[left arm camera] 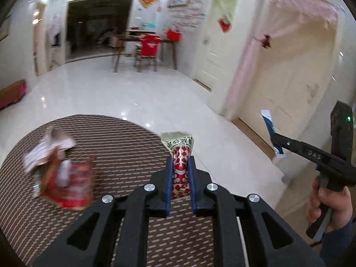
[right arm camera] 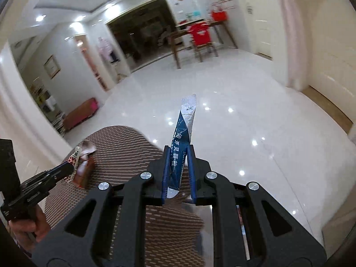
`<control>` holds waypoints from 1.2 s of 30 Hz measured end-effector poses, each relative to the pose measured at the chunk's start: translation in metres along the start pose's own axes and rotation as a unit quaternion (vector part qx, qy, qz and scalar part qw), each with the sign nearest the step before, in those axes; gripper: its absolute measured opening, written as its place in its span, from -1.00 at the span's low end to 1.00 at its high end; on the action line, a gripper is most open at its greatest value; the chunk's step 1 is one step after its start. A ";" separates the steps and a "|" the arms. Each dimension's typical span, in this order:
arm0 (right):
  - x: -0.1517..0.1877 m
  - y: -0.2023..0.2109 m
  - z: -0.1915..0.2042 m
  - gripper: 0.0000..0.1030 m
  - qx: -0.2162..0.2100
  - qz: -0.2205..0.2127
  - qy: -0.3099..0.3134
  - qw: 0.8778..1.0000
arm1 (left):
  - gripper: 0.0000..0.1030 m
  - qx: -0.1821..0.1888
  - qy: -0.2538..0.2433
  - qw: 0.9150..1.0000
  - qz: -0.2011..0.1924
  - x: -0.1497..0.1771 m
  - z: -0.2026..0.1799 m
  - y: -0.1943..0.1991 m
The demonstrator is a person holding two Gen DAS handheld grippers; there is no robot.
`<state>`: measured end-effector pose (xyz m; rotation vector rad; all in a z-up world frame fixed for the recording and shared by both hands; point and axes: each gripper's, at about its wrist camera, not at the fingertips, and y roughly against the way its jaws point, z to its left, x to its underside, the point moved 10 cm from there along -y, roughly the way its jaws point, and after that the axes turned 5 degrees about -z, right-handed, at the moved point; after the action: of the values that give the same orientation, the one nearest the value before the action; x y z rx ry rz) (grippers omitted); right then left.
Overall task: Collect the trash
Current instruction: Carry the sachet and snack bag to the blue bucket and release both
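Observation:
My left gripper (left arm camera: 180, 162) is shut on a red-and-white patterned snack wrapper (left arm camera: 180, 155) and holds it upright above the round brown woven table (left arm camera: 124, 146). My right gripper (right arm camera: 179, 150) is shut on a long blue-and-silver sachet (right arm camera: 183, 131) that sticks up past the fingertips, beyond the table's edge over the floor. The right gripper also shows in the left wrist view (left arm camera: 274, 136), off to the right with the sachet (left arm camera: 268, 122). A heap of red and white wrappers (left arm camera: 60, 169) lies on the table's left part; it also shows in the right wrist view (right arm camera: 83, 166).
A glossy white tiled floor (left arm camera: 133, 93) spreads beyond the table. A dining table with a red-covered chair (left arm camera: 148, 46) stands at the far wall. Cream doors (left arm camera: 289, 77) line the right side. A low brown bench (left arm camera: 11, 93) sits at the left.

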<state>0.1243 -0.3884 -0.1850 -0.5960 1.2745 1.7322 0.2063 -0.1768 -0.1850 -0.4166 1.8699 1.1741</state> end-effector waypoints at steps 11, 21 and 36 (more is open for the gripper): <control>0.041 -0.015 -0.116 -0.70 0.064 0.053 -0.097 0.992 | -0.75 0.078 -0.077 0.986 0.126 0.048 -0.114 -0.112; 0.071 -0.046 -0.169 -0.70 0.063 0.097 -0.160 0.980 | -0.75 0.082 -0.110 0.962 0.234 0.085 -0.150 -0.200; 0.102 -0.061 -0.215 0.84 0.079 0.113 -0.250 0.958 | 0.71 0.034 -0.109 0.968 0.224 0.075 -0.134 -0.222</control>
<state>0.1012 -0.5452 -0.3732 0.0905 1.1272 1.7913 0.2436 -0.3896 -0.3459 0.1830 1.8517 1.3809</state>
